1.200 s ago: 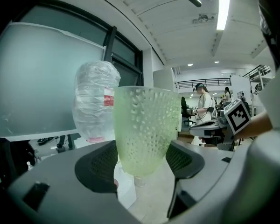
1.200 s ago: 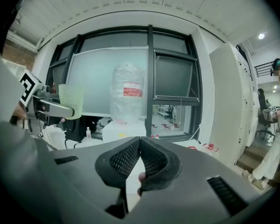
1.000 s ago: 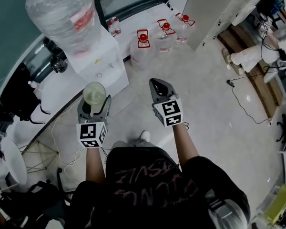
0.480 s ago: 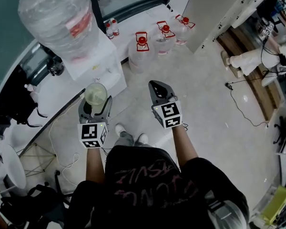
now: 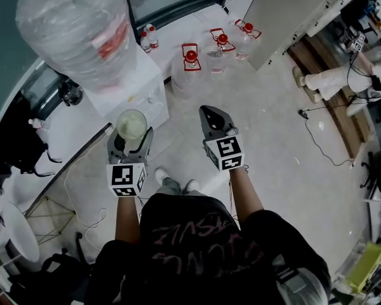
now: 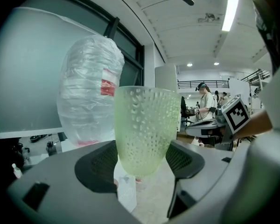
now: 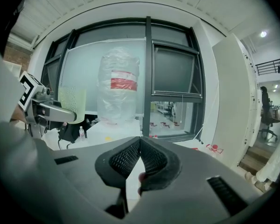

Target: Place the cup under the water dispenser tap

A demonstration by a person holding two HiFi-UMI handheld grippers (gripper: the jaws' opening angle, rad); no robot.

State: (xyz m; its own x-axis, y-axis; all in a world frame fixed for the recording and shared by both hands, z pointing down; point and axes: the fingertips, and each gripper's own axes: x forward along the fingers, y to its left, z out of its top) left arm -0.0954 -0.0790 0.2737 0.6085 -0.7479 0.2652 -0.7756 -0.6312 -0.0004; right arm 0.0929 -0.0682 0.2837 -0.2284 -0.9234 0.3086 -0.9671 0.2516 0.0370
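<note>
Cup (image 5: 132, 123): upright, clamped in left gripper (image 5: 132, 140), just before water dispenser (image 5: 140, 84).
Right gripper (image 5: 214, 121): pressed shut, empty, near dispenser.
Change: both nearer dispenser than a second ago.
Meaning: approach under way; cup not yet under tap.

Shirt print (image 5: 197, 234), bottle label (image 5: 108, 33): illegible.

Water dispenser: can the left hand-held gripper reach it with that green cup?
Probably yes. The left hand-held gripper, shut on the cup, is just in front of the water dispenser, with only floor between them. I can't make out the tap itself.
</note>
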